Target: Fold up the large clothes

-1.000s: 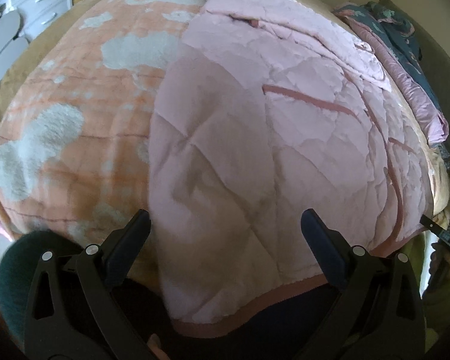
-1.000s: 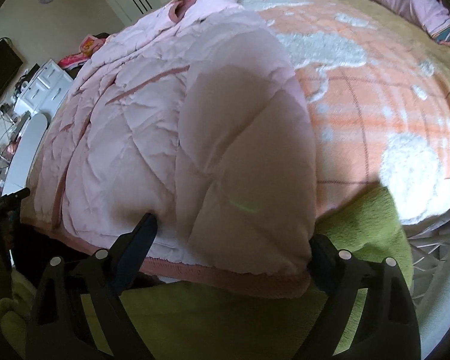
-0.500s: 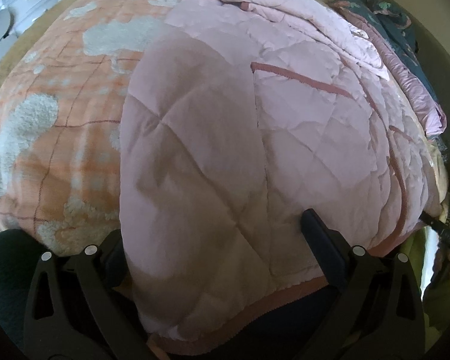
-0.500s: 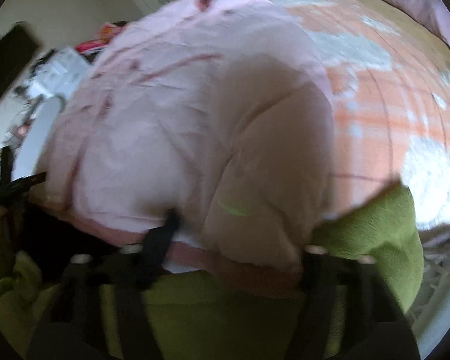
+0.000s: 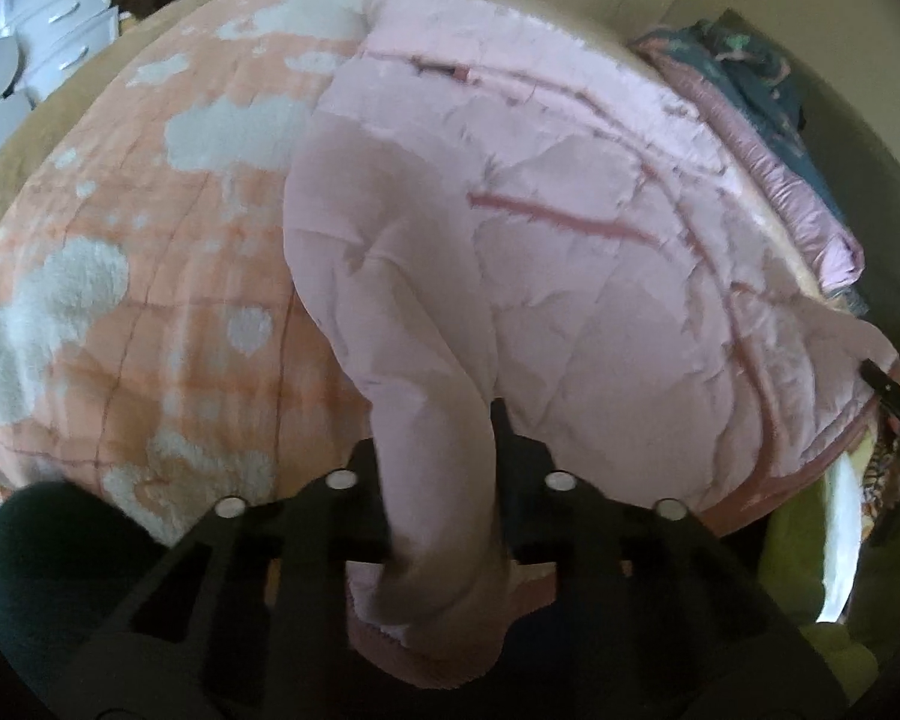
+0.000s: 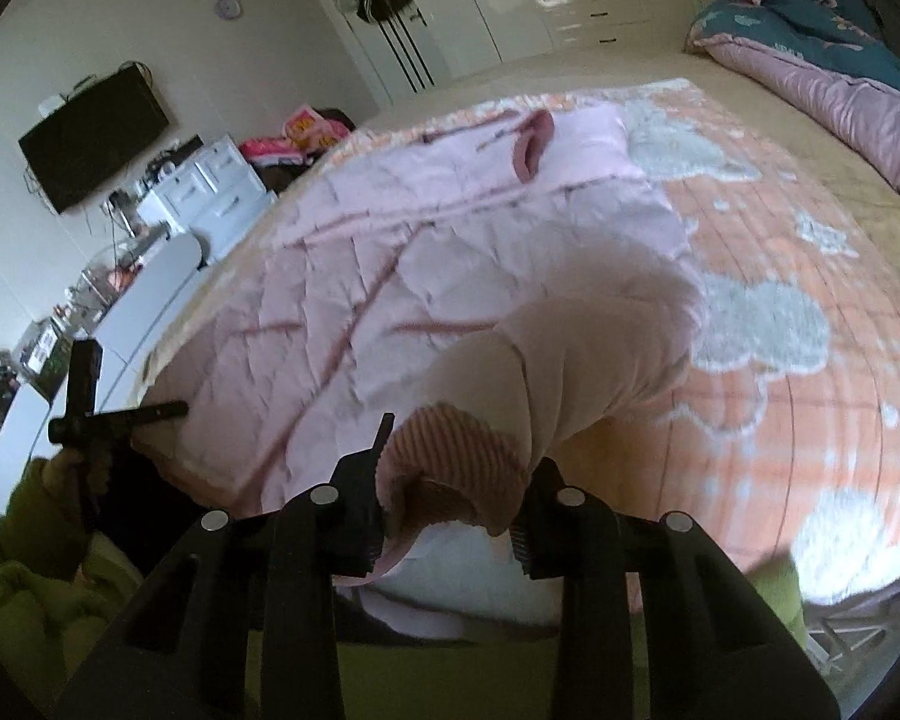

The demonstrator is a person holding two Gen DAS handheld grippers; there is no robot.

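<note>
Here, left gripper [image 5: 435, 516] and right gripper [image 6: 450, 498] each pinch the near hem of the pink quilted coat [image 5: 570, 240]; lifting both corners evenly should keep the fold square on the orange blanket [image 5: 150, 300].

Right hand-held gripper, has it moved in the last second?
Yes. The right hand-held gripper has shut on the pink quilted jacket's cuff and lifted it off the orange blanket.
</note>
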